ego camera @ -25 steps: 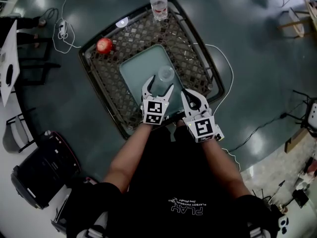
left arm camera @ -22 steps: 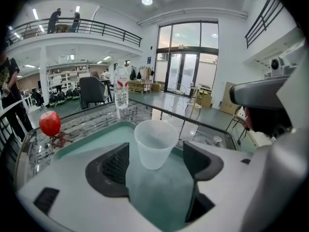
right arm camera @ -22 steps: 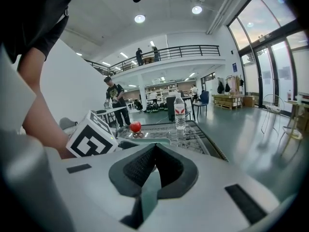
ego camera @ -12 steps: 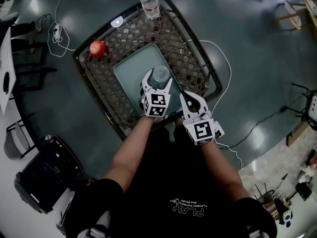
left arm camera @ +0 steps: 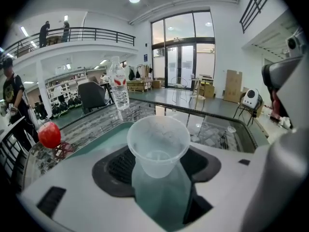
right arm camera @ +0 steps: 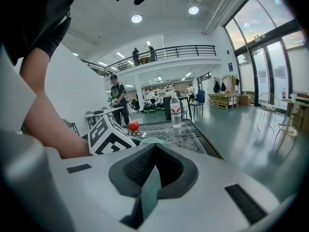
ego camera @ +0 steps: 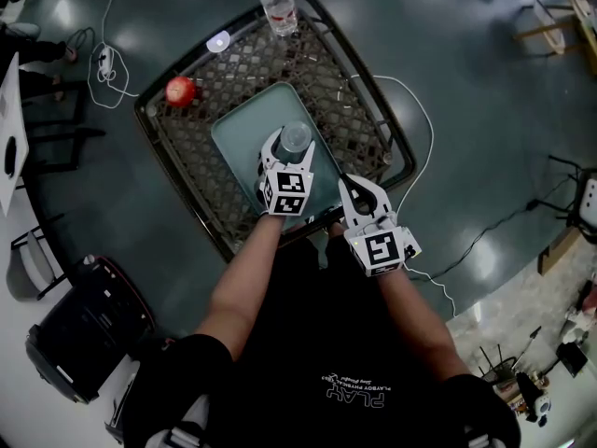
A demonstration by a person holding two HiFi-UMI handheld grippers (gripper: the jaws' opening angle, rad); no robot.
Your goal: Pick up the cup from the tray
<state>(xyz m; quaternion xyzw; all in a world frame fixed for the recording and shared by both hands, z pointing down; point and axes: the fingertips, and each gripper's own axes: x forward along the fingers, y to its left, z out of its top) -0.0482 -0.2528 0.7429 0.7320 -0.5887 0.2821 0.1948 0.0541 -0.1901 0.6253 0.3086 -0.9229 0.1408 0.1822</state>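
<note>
Two grippers are in view; only the left gripper (ego camera: 288, 147) is engaged with the task item. Over the last second it has advanced from the near edge of the tray (ego camera: 241, 129) toward the tray's centre, and the cup (left arm camera: 158, 146), which stood ahead of the fingertips, now stands between them.

Left gripper state: the fingers (left arm camera: 72, 187) are apart at roughly the width of the cup's lower body, one on each side of its wall. Clearance is minimal. A thin strip of tray shows beside the cup's right flank, so a firm clamp cannot be confirmed, and the spread of the fingers looks unchanged across the approach. The cup is upright, mouth up, and appears to rest on the tray near its centre.

Right gripper (ego camera: 360, 192) state: its fingers (right arm camera: 96, 192) are closed to a narrow slit with nothing between them. It is parked at the tray's near right corner, clear of the cup.

An apple (ego camera: 179, 90) and a water bottle (ego camera: 280, 6) stand on the mesh surface (ego camera: 201, 157) beyond the tray, well apart from the work area.

Assessment: the approach is complete and alignment is good. The remaining steps are judged to be closing on the cup wall, then a vertical lift. The thin plastic cup is likely to deform under excess force.
</note>
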